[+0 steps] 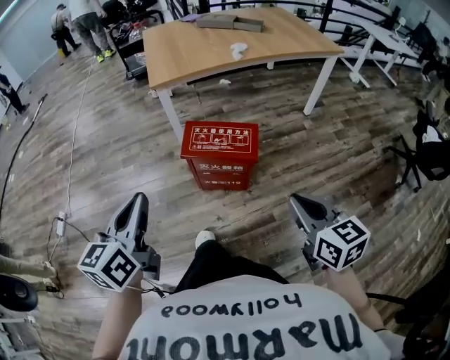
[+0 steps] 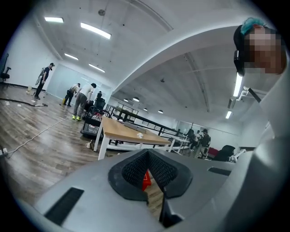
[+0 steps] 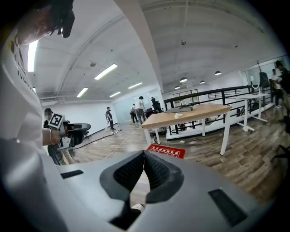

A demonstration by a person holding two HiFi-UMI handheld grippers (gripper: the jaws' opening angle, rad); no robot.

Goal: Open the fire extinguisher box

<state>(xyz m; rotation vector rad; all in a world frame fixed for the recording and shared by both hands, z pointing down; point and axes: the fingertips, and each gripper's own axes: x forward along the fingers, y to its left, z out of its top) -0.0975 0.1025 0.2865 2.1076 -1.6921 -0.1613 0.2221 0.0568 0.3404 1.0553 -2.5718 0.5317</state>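
Note:
The red fire extinguisher box (image 1: 219, 155) stands on the wood floor in front of me, lid down, white print on its top. A sliver of that box (image 2: 145, 180) shows between the left jaws, and its lid (image 3: 166, 151) lies just past the right jaws. My left gripper (image 1: 137, 205) is held low at the left, well short of the box, shut and empty. My right gripper (image 1: 302, 207) is at the right, also short of the box, shut with nothing in it. The left gripper (image 3: 60, 128) shows small at the left of the right gripper view.
A wooden table (image 1: 211, 46) with white legs stands just behind the box, with flat boxes (image 1: 230, 22) on it. A power strip and cable (image 1: 61, 223) lie on the floor at left. Black chairs (image 1: 429, 151) stand at right. People (image 1: 81, 21) stand far back left.

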